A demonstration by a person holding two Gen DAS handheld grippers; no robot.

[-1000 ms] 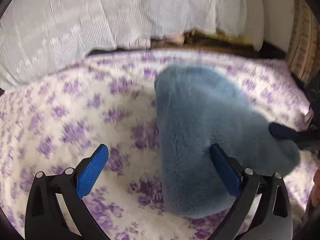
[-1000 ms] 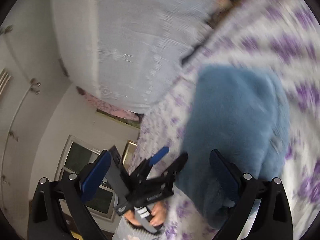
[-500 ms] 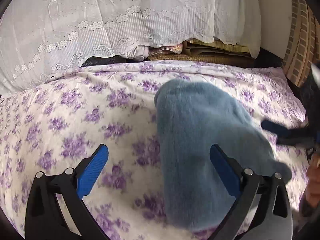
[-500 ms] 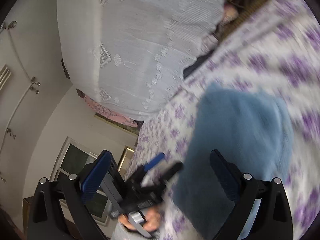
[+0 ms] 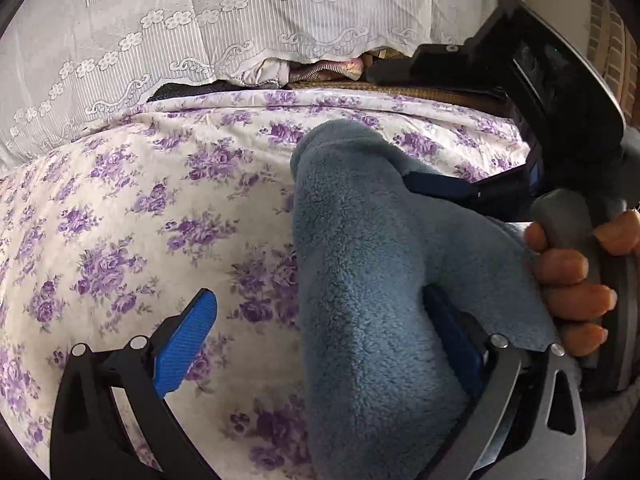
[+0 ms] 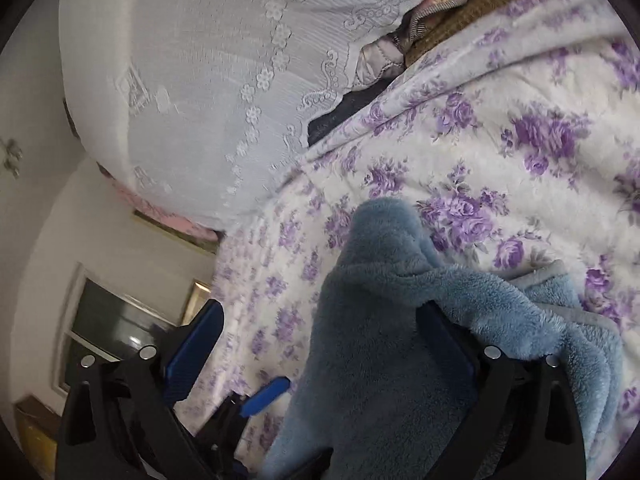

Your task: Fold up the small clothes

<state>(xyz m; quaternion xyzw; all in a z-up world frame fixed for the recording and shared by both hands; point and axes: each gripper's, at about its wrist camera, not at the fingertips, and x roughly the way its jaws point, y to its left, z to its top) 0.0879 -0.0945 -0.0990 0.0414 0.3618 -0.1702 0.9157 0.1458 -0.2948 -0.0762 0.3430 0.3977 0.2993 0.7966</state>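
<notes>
Currently both claws spread wide: left claw (image 5: 320, 344) and right claw (image 6: 324, 344) each straddle the blue fleece (image 5: 360, 280), gripping nothing. Fleece lies bunched on the floral blanket (image 5: 140, 200).

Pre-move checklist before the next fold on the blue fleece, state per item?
1. Left gripper open: ok, pads spread wide.
2. Right gripper open: ok, wide gap.
3. Blue fleece garment gripped: not ok, it drapes over each gripper's right finger, unclamped.
4. Garment flat: not ok, bunched, layers showing in the right wrist view.
5. Floral blanket beside the garment free for laying out: ok.
6. Grippers apart: cannot tell, right one sits close against the garment.
</notes>
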